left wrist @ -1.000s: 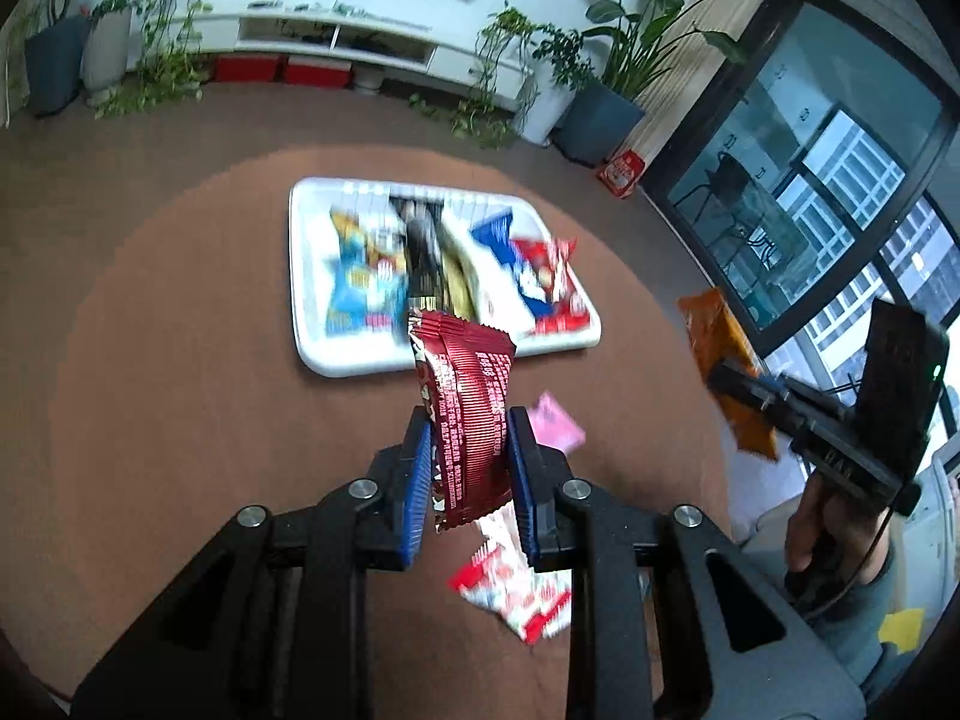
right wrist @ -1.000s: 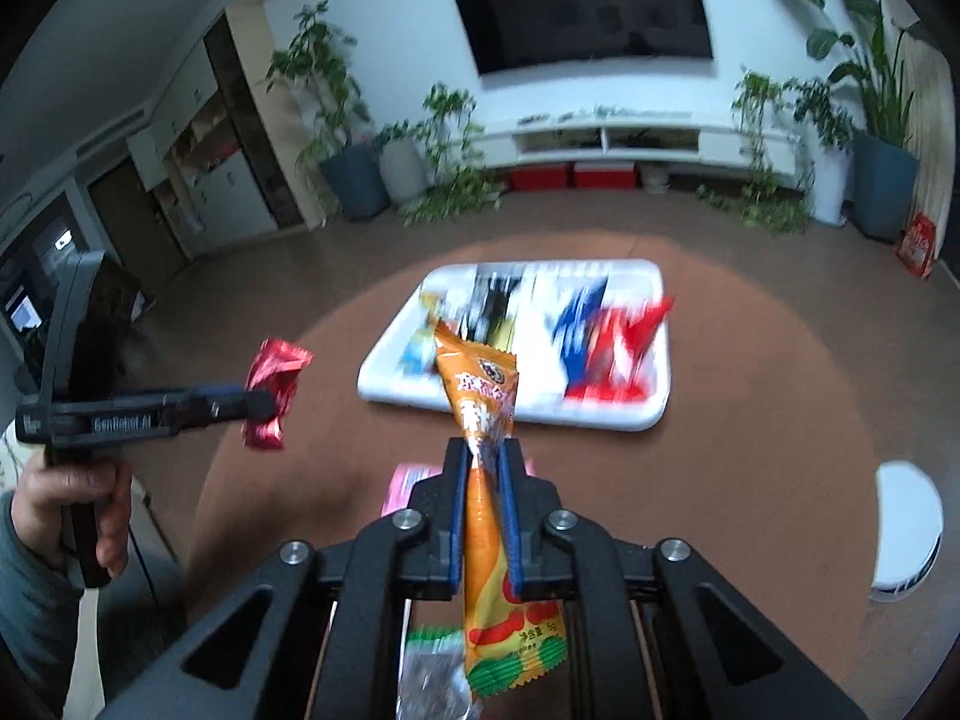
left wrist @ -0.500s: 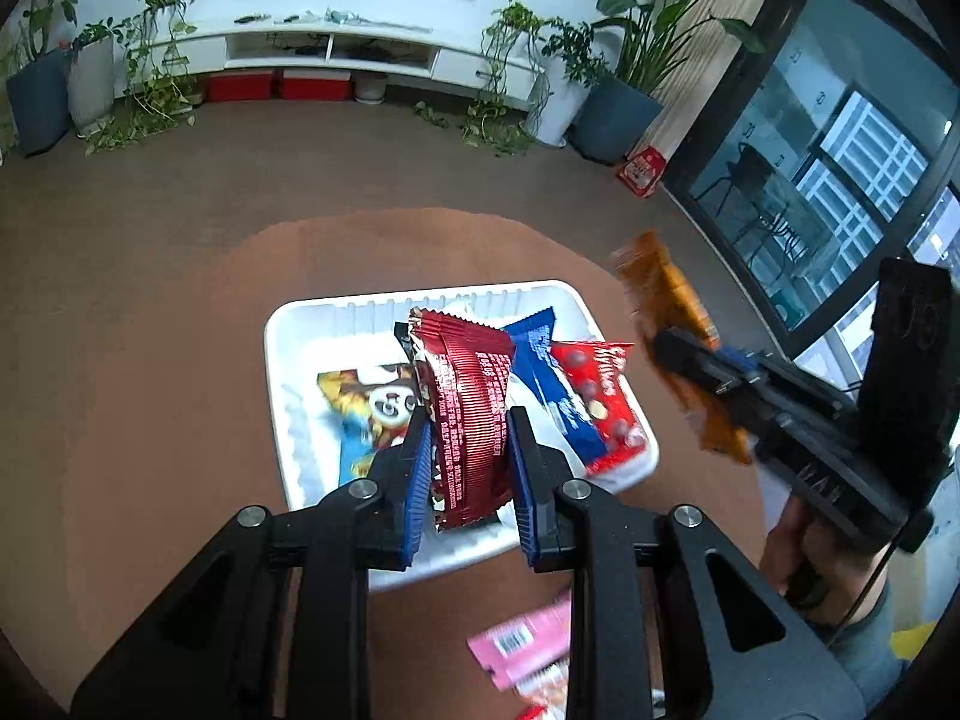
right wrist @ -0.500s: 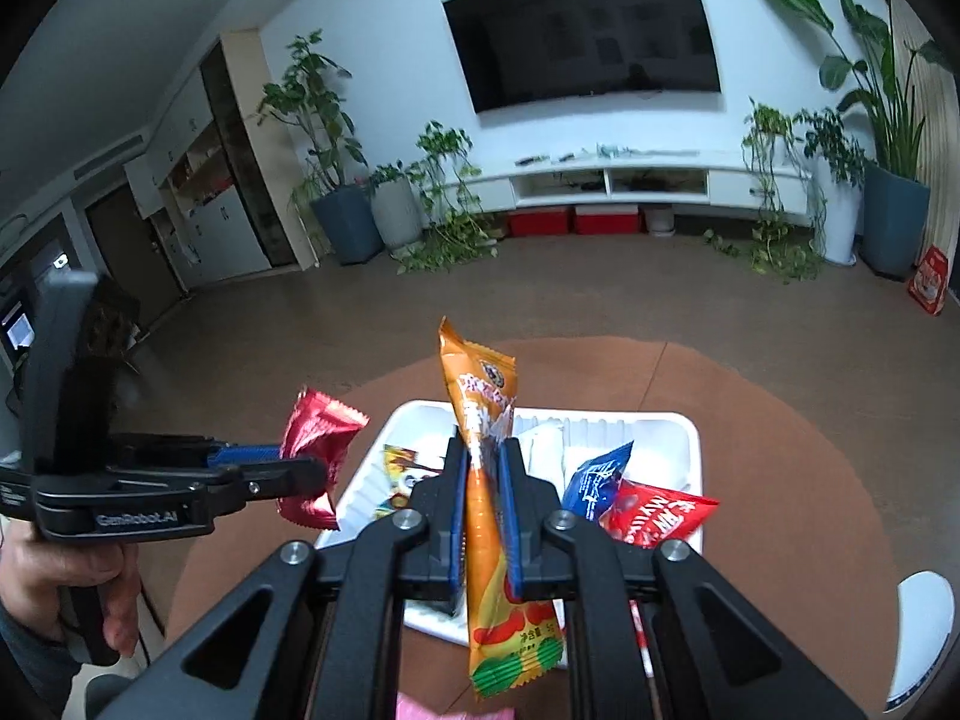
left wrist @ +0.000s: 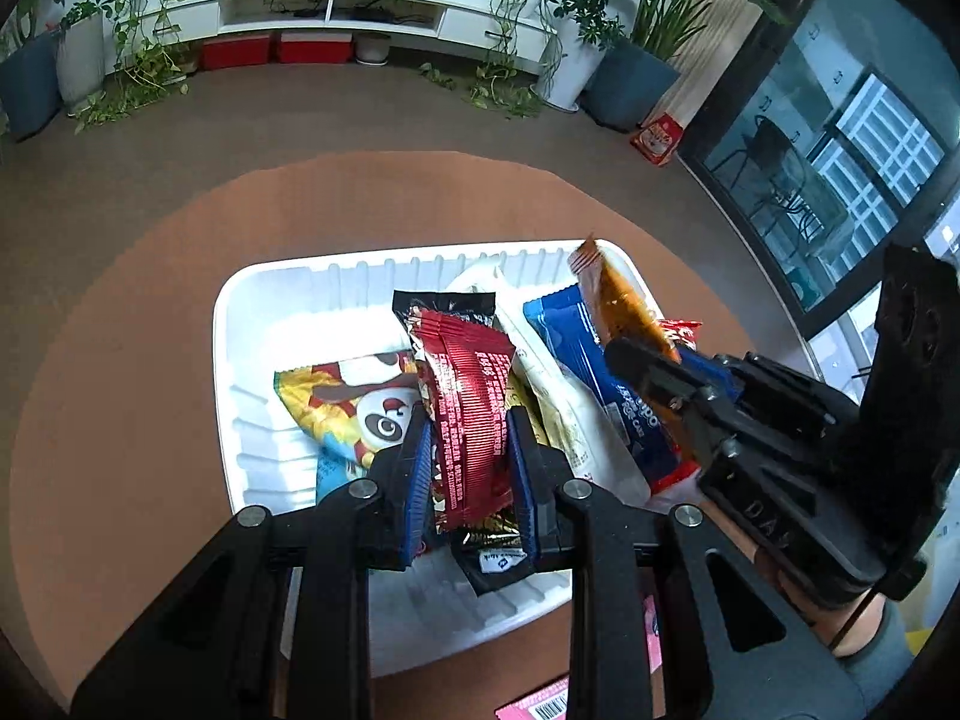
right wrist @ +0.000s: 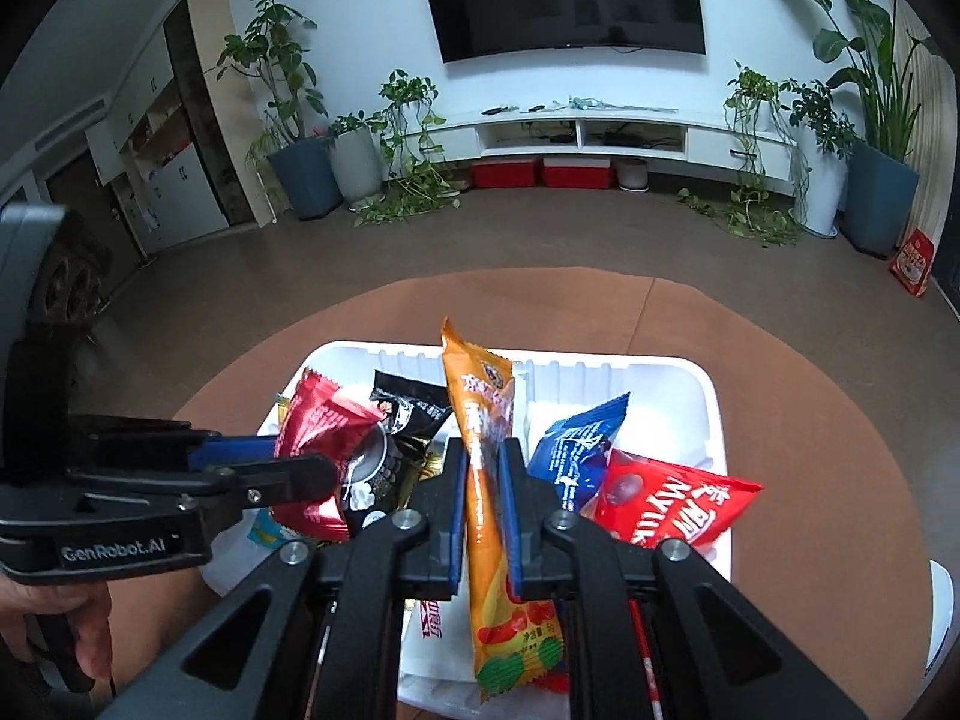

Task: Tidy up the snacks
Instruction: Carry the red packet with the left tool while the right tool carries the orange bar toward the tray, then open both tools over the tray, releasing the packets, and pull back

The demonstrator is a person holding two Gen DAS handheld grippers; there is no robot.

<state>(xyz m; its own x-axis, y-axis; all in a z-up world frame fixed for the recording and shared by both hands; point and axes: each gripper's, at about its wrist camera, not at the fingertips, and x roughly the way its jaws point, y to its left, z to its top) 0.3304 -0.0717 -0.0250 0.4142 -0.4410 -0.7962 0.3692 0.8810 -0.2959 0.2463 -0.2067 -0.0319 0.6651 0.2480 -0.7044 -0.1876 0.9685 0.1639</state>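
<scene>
My left gripper (left wrist: 469, 420) is shut on a dark red snack packet (left wrist: 471, 414) and holds it over the white tray (left wrist: 270, 282). My right gripper (right wrist: 482, 456) is shut on an orange snack packet (right wrist: 486, 456), also over the tray (right wrist: 672, 378). The tray holds a panda packet (left wrist: 354, 402), a black packet (left wrist: 447, 303), a cream packet (left wrist: 570, 420), a blue packet (right wrist: 579, 441) and a red packet (right wrist: 678, 507). Each gripper shows in the other's view: the right one (left wrist: 624, 354), the left one (right wrist: 318, 468).
The tray sits on a round brown table (left wrist: 120, 330). A pink packet (left wrist: 534, 705) lies on the table near its front edge. A white round object (right wrist: 939, 618) sits at the right. Plants and a TV cabinet (right wrist: 600, 126) stand far behind.
Both grippers have moved forward over the tray with their packets, drawing closer together. The tray now fills the lower middle of both views.
</scene>
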